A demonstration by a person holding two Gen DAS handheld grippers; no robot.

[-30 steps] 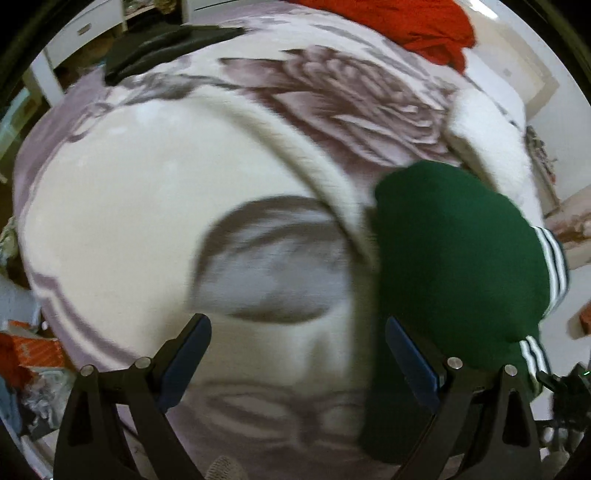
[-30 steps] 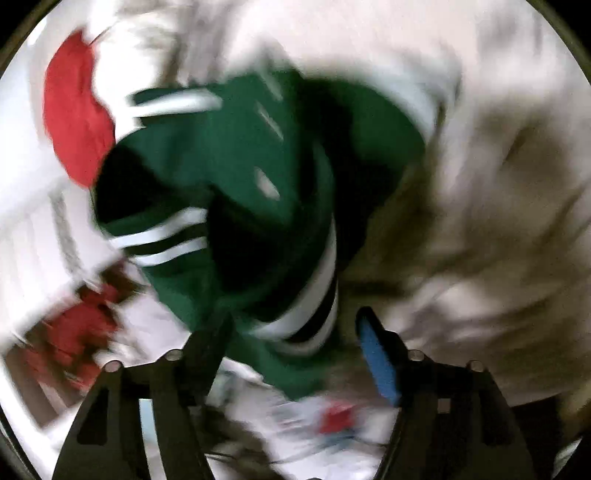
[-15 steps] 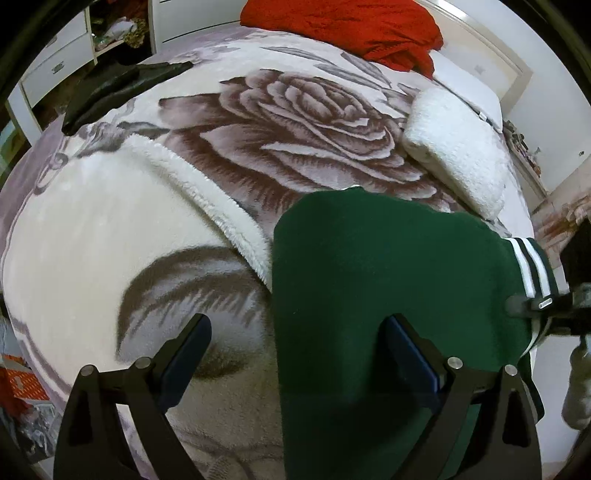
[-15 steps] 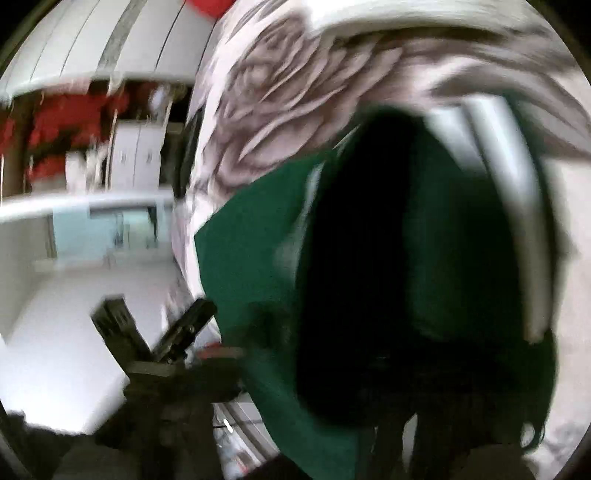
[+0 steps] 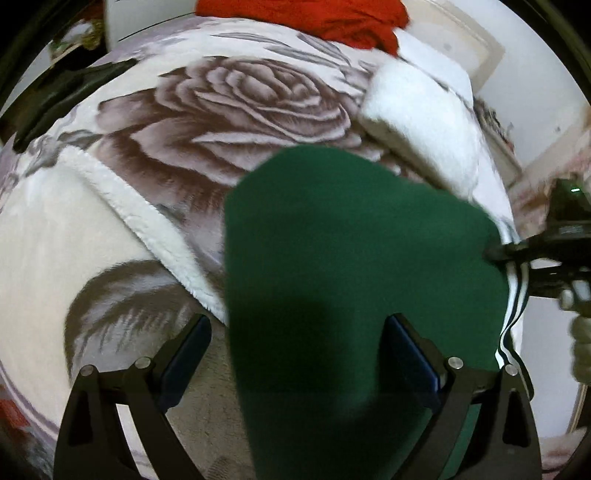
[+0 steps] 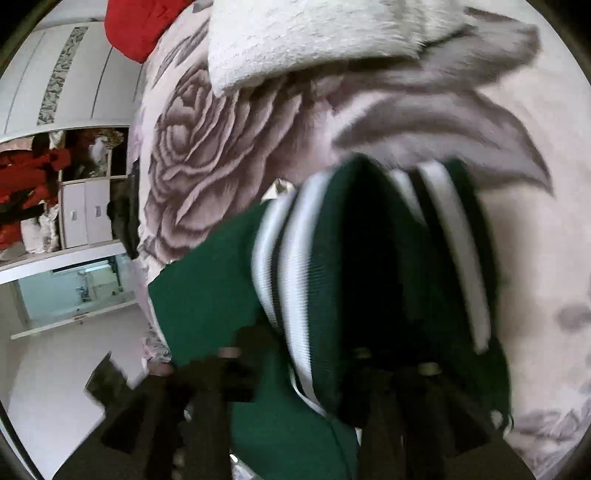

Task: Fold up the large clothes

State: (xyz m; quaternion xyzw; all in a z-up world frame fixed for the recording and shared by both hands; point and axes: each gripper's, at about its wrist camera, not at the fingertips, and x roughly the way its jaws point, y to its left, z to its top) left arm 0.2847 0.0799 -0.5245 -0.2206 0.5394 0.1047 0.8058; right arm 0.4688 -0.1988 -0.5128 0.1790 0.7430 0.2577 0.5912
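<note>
Between the fingers of the left gripper (image 5: 297,363), which stood spread and clasped nothing, lay the near part of the green garment (image 5: 351,266); its cloth passed under the right pad and touched neither pad firmly. The garment rested on the rose-patterned blanket (image 5: 229,110), with its striped ribbed hem (image 5: 511,306) toward the right edge of the bed.

At that hem, the right gripper (image 5: 496,254) met the cloth. In the right wrist view the hem (image 6: 291,280) draped over both fingers, and whether the pads pressed on it could not be told. Its jaws had just been opening, with the hem between them.

Risks from this position:

1. If the right jaws had released too far, the hem could slip out during the next pull, and the fold would collapse unevenly.
2. The hem lay close to the bed edge. A loose hold there could let the cloth slide off the side.
3. The left gripper, closing where it stood, could pinch blanket pile together with the garment and drag both.

Farther off, a white fleece fold (image 5: 424,122) lay just beyond the garment; a wide fold could catch on it. A red cloth (image 5: 317,18) lay at the far end, well apart.
</note>
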